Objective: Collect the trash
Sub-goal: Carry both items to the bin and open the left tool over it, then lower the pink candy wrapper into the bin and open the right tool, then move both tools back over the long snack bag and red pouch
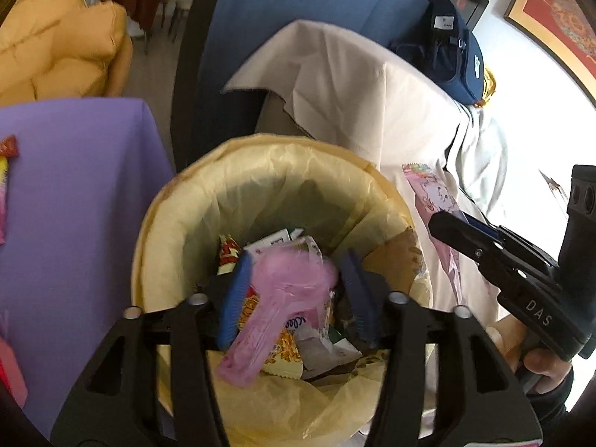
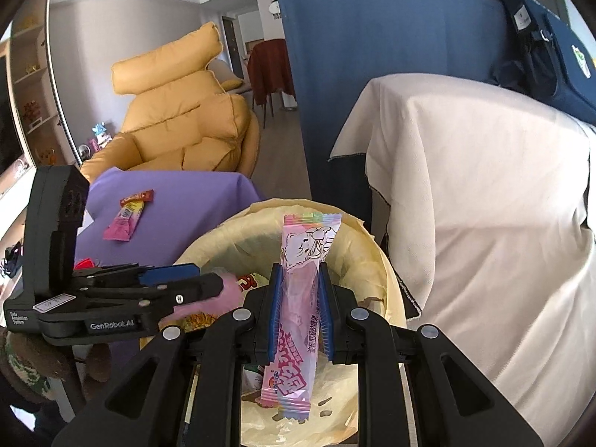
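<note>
While both grippers hang over the lined bin (image 1: 178, 223), the relation that matters is wrapper to bin mouth. Left gripper (image 1: 294, 298), low centre of its own view: jaws spread, pads clear of the pink wrapper (image 1: 260, 320), which shows blurred between them, directly above the litter already in the bin. I judge it let go and dropping, though the blur leaves that unsure.

Right gripper (image 2: 300, 305), low centre of its view: clenched on 1 long pink candy wrapper (image 2: 298, 298), pinched across its middle. Wrapper's long axis runs straight along the fingers, top end pointing to the far rim, bottom end hanging over the liner. It sits over the right part of the bin mouth, so a plain release should land it inside; no further reach seems needed.

Still to collect: 1 red-and-pink wrapper (image 2: 128, 216) on the purple tablecloth (image 2: 193, 201), centre left of the right-wrist view, well apart from both tools. Left gripper is on that side and nearer.
</note>
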Demonstrator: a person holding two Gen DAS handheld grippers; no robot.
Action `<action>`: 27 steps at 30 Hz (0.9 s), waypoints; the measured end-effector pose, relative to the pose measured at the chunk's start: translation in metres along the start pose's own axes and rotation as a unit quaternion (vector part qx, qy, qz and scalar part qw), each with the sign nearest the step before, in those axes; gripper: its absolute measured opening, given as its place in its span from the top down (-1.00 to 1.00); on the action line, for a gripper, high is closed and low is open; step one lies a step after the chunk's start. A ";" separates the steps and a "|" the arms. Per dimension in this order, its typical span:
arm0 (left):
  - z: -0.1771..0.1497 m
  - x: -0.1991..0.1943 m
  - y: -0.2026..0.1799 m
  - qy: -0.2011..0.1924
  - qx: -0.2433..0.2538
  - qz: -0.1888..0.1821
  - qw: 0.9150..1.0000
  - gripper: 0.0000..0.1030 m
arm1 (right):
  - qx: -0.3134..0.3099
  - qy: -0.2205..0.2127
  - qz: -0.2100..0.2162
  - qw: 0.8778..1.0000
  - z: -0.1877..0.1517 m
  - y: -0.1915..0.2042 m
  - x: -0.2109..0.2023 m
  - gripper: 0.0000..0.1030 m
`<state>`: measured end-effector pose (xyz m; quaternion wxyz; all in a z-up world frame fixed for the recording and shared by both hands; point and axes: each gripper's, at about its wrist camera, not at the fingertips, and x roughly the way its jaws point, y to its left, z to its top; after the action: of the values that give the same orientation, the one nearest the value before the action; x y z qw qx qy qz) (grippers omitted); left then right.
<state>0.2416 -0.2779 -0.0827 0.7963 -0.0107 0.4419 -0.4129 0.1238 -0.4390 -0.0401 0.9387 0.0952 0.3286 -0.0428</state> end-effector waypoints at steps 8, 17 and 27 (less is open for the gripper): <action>0.007 -0.017 0.014 -0.014 -0.014 0.008 1.000 -0.44 | 0.004 0.016 0.007 1.000 0.000 0.001 0.017 0.64; 0.020 -0.069 0.049 -0.064 -0.022 0.057 0.996 -0.44 | 0.029 0.042 0.033 0.998 0.007 0.007 0.035 0.56; 0.027 -0.117 0.115 -0.089 -0.058 0.129 0.986 -0.44 | 0.035 0.037 0.032 0.998 0.011 0.018 0.038 -0.01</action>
<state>0.3043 -0.1334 -0.0288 0.8774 -0.0365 0.3897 -0.2775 0.1624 -0.4248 -0.0525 0.9228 0.1399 0.3583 -0.0208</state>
